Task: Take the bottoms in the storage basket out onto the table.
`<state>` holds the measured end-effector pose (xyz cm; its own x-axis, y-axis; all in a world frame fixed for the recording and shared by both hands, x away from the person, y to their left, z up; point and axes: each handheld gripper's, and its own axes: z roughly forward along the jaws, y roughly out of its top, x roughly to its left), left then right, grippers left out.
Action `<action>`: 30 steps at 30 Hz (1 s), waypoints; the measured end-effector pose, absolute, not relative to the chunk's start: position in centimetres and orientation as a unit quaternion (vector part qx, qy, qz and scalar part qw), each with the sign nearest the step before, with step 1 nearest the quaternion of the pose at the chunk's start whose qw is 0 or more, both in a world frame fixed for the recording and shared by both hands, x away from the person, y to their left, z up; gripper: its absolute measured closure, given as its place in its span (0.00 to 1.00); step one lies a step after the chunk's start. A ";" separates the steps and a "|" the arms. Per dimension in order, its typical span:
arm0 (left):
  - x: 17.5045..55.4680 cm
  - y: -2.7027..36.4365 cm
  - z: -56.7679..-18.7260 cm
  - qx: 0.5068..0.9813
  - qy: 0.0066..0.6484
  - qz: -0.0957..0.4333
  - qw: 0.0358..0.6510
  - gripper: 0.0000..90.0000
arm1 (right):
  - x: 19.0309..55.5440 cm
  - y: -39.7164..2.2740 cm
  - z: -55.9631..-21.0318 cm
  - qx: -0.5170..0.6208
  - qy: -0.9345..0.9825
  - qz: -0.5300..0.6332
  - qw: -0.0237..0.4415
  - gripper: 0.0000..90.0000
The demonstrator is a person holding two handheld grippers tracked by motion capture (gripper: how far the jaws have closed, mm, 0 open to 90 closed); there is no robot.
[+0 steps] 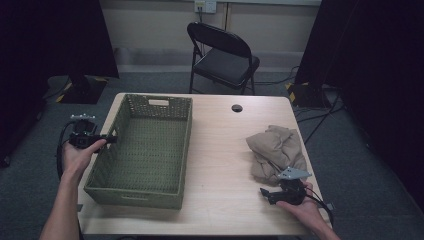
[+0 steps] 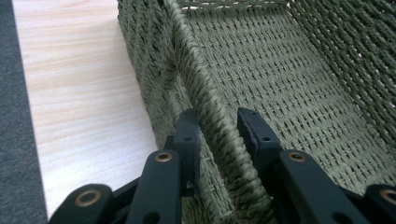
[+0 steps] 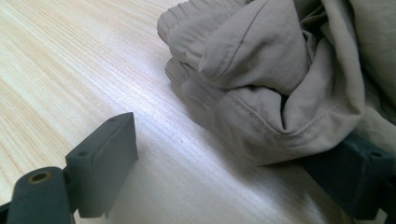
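At the left of the frame the left tongs (image 2: 218, 128) clamped the green basket (image 1: 150, 145) rim from a level forearm. At lower right the right tongs (image 3: 233, 163) lay wide open and empty on the worktop (image 1: 220, 150), one jaw partly hidden under the beige cloth (image 3: 280, 70).

Your left gripper (image 1: 107, 139) sat low at the left, held level in your hand, its jaws narrowed and pointing right. Your right gripper (image 1: 264, 192) rested low at the right, its jaws spread wide and pointing left. Both forearms reached forward.
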<state>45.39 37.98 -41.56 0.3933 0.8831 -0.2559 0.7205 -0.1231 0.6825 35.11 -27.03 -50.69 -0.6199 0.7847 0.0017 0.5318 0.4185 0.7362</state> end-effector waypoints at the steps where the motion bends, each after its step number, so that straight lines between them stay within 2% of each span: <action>1: 45.4 38.1 -41.6 0.742 0.540 0.108 0.384 0.78 | 35.1 -27.0 -50.7 0.399 0.824 0.362 0.175 0.13; 4: 45.2 37.9 -41.5 0.740 0.547 0.124 0.372 0.72 | 35.1 -27.0 -50.7 0.399 0.824 0.362 0.175 0.13; 9: 44.2 38.4 -40.6 0.725 0.546 0.143 0.394 0.46 | 35.1 -27.0 -50.7 0.399 0.824 0.362 0.175 0.13; 12: 43.2 37.9 -39.7 0.739 0.525 0.148 0.395 0.45 | 35.1 -27.0 -50.7 0.399 0.824 0.362 0.175 0.13; 17: 41.3 37.1 -39.7 0.744 0.529 0.172 0.369 0.48 | 35.1 -27.0 -50.7 0.399 0.824 0.362 0.175 0.13; 18: 41.0 37.2 -39.8 0.749 0.530 0.175 0.356 0.51 | 35.1 -27.0 -50.7 0.399 0.824 0.362 0.175 0.13; 24: 39.6 37.3 -40.5 0.746 0.533 0.161 0.366 0.69 | 35.1 -27.0 -50.7 0.399 0.824 0.362 0.175 0.13; 30: 39.5 37.5 -40.8 0.744 0.536 0.163 0.365 0.74 | 35.2 -27.0 -50.7 0.399 0.824 0.362 0.175 0.13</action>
